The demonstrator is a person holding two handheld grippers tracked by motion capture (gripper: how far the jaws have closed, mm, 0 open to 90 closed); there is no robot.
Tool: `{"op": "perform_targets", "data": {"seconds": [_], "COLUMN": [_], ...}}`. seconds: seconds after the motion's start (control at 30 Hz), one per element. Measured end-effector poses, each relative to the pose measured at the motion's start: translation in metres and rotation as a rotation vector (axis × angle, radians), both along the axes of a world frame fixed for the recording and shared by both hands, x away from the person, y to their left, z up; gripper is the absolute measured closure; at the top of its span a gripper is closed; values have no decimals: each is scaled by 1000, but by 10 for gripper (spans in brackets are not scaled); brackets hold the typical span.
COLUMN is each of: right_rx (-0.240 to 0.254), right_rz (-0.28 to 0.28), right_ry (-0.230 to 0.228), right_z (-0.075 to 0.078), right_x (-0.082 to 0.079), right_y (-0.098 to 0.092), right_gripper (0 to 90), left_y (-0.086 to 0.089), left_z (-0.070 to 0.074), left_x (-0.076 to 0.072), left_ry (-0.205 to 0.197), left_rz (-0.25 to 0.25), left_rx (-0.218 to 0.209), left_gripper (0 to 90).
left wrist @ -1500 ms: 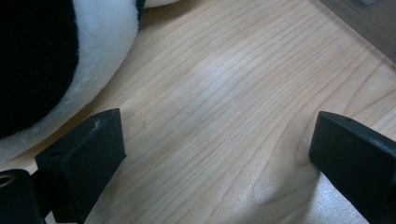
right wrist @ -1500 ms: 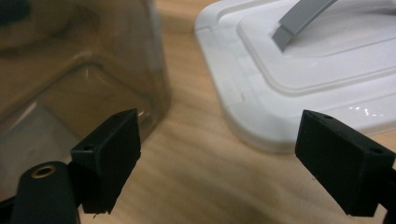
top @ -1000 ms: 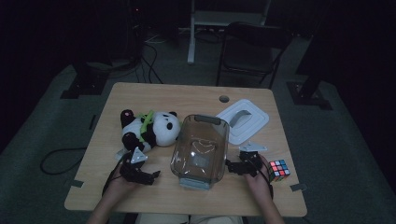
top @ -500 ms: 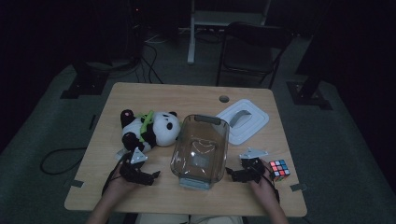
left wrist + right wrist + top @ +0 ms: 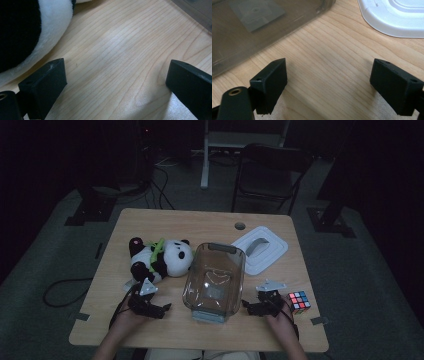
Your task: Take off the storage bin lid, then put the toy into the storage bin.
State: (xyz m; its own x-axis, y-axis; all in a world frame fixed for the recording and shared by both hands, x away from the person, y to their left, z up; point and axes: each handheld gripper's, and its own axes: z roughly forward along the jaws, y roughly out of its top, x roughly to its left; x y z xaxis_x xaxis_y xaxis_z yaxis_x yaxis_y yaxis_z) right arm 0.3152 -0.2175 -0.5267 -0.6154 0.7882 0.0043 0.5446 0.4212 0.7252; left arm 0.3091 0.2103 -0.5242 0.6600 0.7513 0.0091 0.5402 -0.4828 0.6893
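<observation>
A black-and-white panda plush with a green scarf lies left of centre on the wooden table. Beside it stands a clear plastic container with nothing inside. My left gripper rests low on the table in front of the panda, open, jaws pointing toward the container. In the left gripper view its jaws stand wide apart over bare wood, with the panda at upper left. My right gripper sits right of the container, open. Its view has the jaws empty and the container at upper left.
A white lid lies behind and to the right of the container, also seen as the white lid in the right gripper view. A Rubik's cube sits just right of my right hand. A chair stands beyond the table.
My right gripper has slipped slightly toward the table's near edge, beside the container. The left gripper has hardly moved.
</observation>
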Motion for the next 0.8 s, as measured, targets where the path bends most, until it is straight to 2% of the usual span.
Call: {"op": "perform_targets", "data": {"seconds": [0.17,0.47,0.5,0.73,0.8], "right_rx": [0,-4,-4,-4,-4], "right_rz": [-54,-42,-41,-40,-40], "right_ry": [2,2,2,2,2], "right_z": [0,0,0,0,0], "right_x": [1,2,2,3,3], "right_y": [-1,0,0,-1,-1], "right_gripper": [134,120,119,120,120], "left_y": [0,0,1,-1,-3], "left_z": [0,0,0,7,15], "left_x": [0,0,-1,-6,-10], "left_ry": [-1,-1,-1,39,32], "left_rz": [-4,-14,-46,-92,-116], "left_rx": [1,0,4,32,26], "left_gripper": [38,39,39,44,44]}}
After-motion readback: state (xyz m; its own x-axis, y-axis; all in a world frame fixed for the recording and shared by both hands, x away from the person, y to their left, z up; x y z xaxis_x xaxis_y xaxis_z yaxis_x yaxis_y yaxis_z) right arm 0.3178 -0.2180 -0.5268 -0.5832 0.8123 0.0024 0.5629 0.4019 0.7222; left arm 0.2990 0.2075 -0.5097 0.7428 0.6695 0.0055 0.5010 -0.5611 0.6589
